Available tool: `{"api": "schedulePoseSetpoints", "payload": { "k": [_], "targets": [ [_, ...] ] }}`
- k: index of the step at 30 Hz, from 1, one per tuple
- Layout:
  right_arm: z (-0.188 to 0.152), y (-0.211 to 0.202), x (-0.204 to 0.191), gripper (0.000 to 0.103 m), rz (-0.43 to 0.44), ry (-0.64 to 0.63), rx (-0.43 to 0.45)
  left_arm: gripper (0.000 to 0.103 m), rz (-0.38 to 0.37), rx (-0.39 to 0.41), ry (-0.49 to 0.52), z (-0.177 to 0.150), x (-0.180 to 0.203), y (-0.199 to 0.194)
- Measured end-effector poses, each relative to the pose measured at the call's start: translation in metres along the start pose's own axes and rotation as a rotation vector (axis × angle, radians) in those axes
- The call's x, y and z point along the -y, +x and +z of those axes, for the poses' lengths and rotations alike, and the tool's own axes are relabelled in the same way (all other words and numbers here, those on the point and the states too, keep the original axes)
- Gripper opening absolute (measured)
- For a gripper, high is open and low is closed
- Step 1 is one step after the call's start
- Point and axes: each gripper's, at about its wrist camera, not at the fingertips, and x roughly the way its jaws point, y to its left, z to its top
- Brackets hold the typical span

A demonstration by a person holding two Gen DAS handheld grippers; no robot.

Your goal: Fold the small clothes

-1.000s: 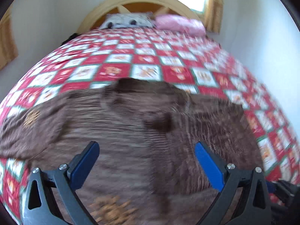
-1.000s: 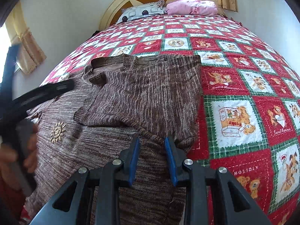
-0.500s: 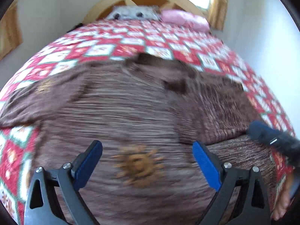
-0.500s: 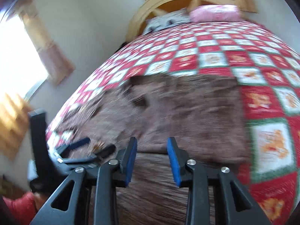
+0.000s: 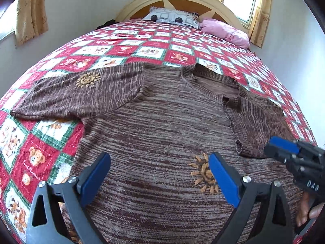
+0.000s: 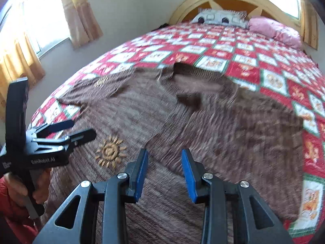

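A brown knit sweater point(image 5: 162, 126) lies flat on the bed point(image 5: 126, 50), on top of a red and white quilt with little bears on it. One sleeve point(image 5: 77, 93) sticks out to the side, away from the body. The other sleeve point(image 5: 258, 126) is already folded in over the chest. The sweater looks soft and floppy, so it will bend and sag wherever it is picked up. It is probably light, and the fuzzy knit should not slip out of a grip. It can stretch or bunch up if it is pulled hard, so a gentle pull seems best. The left gripper point(image 5: 160, 174) hangs over the lower part of the sweater with its jaws wide apart and nothing between them. The right gripper point(image 6: 164, 172) is over the sweater too, near the sun picture point(image 6: 110, 152), with its jaws a little apart and holding nothing. A good place to take hold looks like the end of the sleeve that sticks out, or the edge by that shoulder. Pinching just the top layer there should let it fold over neatly.
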Motion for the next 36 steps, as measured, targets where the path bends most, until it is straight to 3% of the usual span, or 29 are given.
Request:
{"api": "schedulePoseSetpoints", "payload": {
  "k": [3,6,8,13,19,24,27,30,33,35,36],
  "targets": [
    [-0.002,0.020,0.000,0.036,-0.027,-0.060,-0.082,0.100,0.004,-0.020,0.002,-0.003,0.001,0.007],
    [-0.006,0.027,-0.008,0.035,-0.068,-0.169,-0.081,0.100,0.018,-0.025,0.004,-0.009,0.000,0.010],
    [-0.004,0.030,-0.014,0.010,-0.130,-0.206,-0.088,0.100,0.030,-0.028,0.006,-0.011,0.000,0.013],
    [-0.001,0.027,-0.015,0.005,-0.144,-0.180,-0.075,0.101,0.042,-0.030,0.029,-0.011,0.003,0.016],
    [-0.003,-0.006,-0.023,0.004,-0.090,-0.093,0.020,0.102,0.031,-0.024,0.020,-0.012,0.000,0.015],
    [-0.024,0.011,-0.039,0.005,-0.078,-0.136,-0.070,0.103,0.041,-0.029,0.031,-0.012,0.003,0.017],
    [-0.030,0.012,-0.041,0.007,-0.086,-0.126,-0.049,0.103,0.038,-0.030,0.032,-0.012,0.004,0.017],
    [-0.022,-0.001,-0.036,0.016,-0.042,-0.073,-0.020,0.103,0.042,-0.032,0.035,-0.012,0.005,0.017],
    [-0.015,-0.032,-0.019,0.019,-0.066,0.019,0.100,0.103,0.045,-0.032,0.039,-0.013,0.006,0.018],
    [-0.010,-0.046,0.006,0.045,-0.165,0.123,0.175,0.103,0.046,-0.031,0.039,-0.013,0.006,0.018],
    [-0.008,-0.049,0.022,0.047,-0.226,0.186,0.194,0.103,0.046,-0.029,0.040,-0.012,0.007,0.017]
  ]
}}
